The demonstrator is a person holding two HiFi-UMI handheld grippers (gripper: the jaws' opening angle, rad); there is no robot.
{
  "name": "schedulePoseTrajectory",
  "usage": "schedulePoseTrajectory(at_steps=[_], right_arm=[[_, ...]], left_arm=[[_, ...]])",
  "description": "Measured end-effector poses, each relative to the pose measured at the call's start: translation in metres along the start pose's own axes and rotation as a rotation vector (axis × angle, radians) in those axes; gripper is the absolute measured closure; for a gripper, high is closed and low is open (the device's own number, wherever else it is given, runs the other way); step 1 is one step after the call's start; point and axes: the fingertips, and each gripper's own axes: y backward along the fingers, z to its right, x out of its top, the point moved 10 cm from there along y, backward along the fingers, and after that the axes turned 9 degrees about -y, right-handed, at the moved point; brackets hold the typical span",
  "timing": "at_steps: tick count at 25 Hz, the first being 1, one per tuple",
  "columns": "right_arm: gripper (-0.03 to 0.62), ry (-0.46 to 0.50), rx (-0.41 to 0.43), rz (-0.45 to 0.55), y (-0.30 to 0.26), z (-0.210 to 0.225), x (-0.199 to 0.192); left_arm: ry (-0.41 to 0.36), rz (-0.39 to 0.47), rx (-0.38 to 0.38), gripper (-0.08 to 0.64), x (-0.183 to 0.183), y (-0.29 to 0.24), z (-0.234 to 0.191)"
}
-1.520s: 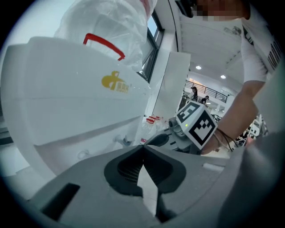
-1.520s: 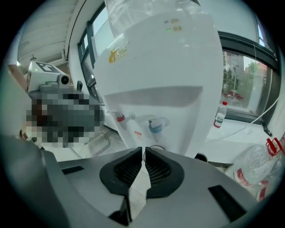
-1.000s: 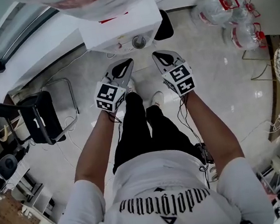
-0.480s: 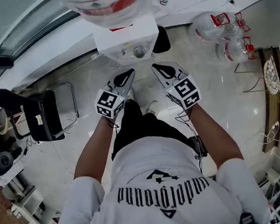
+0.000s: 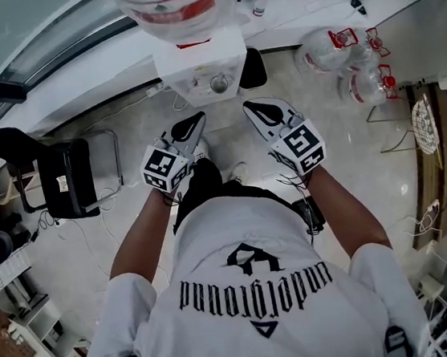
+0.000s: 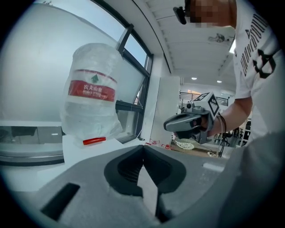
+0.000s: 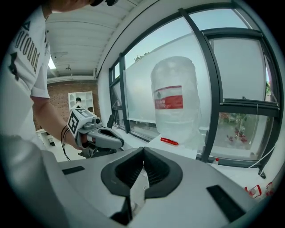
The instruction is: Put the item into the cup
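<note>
item, cup: I cannot tell where they are; no view shows them surely.
left tongs (image 6: 143, 147): one; the two jaws are together, tip on tip, with nothing between them. A bare forearm holds them over the floor, and they point to the dispenser.
right tongs (image 7: 144, 149): one; the jaws are also pressed together and hold nothing. They are beside the left tongs but do not touch them, and they point to the same dispenser.
marker cubes: two, one on each tongs, black and white squares, on the end near the wrist.
dispenser (image 5: 201, 63): one, a white box that stands against the window wall, just ahead of both tongs.
top bottle (image 5: 173, 2): one big clear bottle with a red label, standing neck down on the dispenser and wrapped in thin plastic film. How much water is in it I cannot tell.
red piece (image 7: 169, 141): one, small and long, lying on the top of the dispenser at the foot of the top bottle.
floor bottles (image 5: 324, 44): two big clear ones with red handles, side by side on the floor to the right of the dispenser, well apart from the tongs. What they contain I cannot tell.
small bottle (image 5: 260, 3): one, with a red cap, on the ledge under the window, to the right of the top bottle.
chair (image 5: 66, 181): one, black with a metal frame, on the floor to the left.
person: white shirt with black print, black trousers, standing on a shiny pale floor (image 5: 340, 143).
</note>
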Motion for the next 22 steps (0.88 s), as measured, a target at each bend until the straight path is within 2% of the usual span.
schedulePoseTrajectory(at_steps=[5,12,22], right_arm=[[0.577,0.017,-0.007,0.037,0.026,-0.008,0.013],[0.577,0.036,-0.012,0.072,0.058,-0.022,0.025],[0.577,0.015,-0.009,0.133,0.083,-0.037,0.041]], left_arm=[[-0.017,0.036,0.016,0.548,0.021,0.016,0.000],[-0.028,0.064,-0.001,0.548,0.050,0.035,0.016],[-0.042,0.124,-0.001,0.548,0.092,0.051,0.035]])
